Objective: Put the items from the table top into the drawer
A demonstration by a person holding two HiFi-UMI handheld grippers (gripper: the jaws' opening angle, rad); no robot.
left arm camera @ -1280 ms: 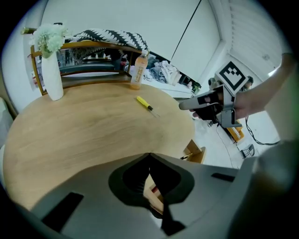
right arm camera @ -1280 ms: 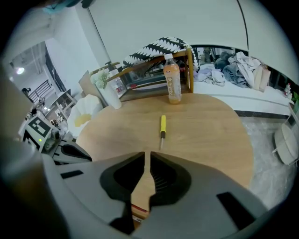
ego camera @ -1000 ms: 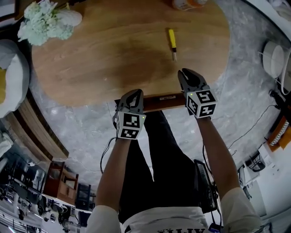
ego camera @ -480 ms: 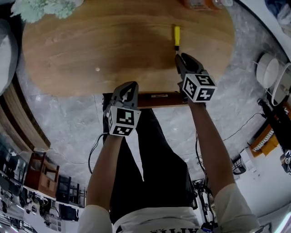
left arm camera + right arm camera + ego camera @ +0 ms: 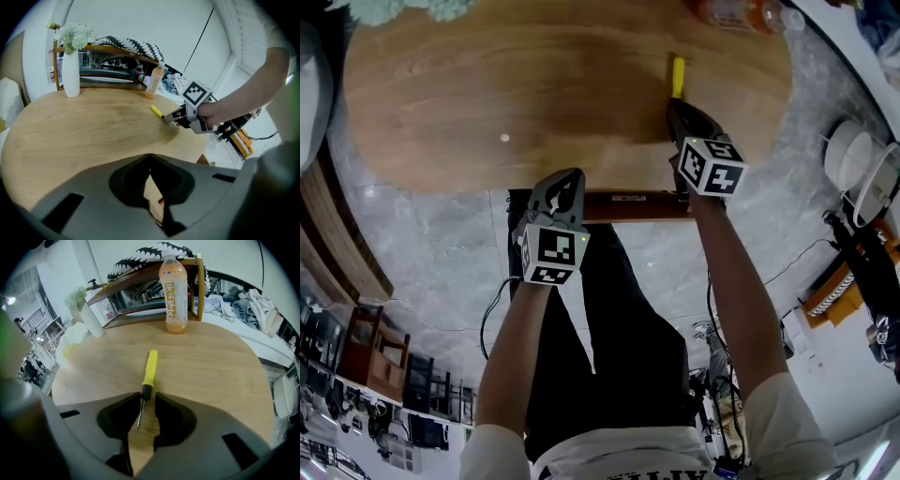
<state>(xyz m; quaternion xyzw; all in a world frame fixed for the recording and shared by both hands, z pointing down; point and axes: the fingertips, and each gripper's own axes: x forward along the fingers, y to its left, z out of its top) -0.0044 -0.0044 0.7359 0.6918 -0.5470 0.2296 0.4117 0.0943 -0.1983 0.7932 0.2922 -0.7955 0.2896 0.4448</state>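
- The right tongs [image 5: 146,397] are standing narrowly apart, straddling the screwdriver [image 5: 150,365]: its thin metal shaft is lying in the gap, its black collar is sitting level with the tips. I cannot tell whether the tips are touching it.
- The left tongs [image 5: 150,155] are resting tip to tip, with nothing between them.
- From the head view, I am seeing the left tongs hovering at the near edge of the bench [image 5: 534,84], above the drawer [image 5: 633,204] front showing under that edge.
- The screwdriver is lying flat on the bench, its yellow handle pointing away from me.
- An orange drink bottle [image 5: 172,287] is standing upright at the far edge, well beyond the handle.
- A white vase [image 5: 71,72] of flowers is standing at the far left.
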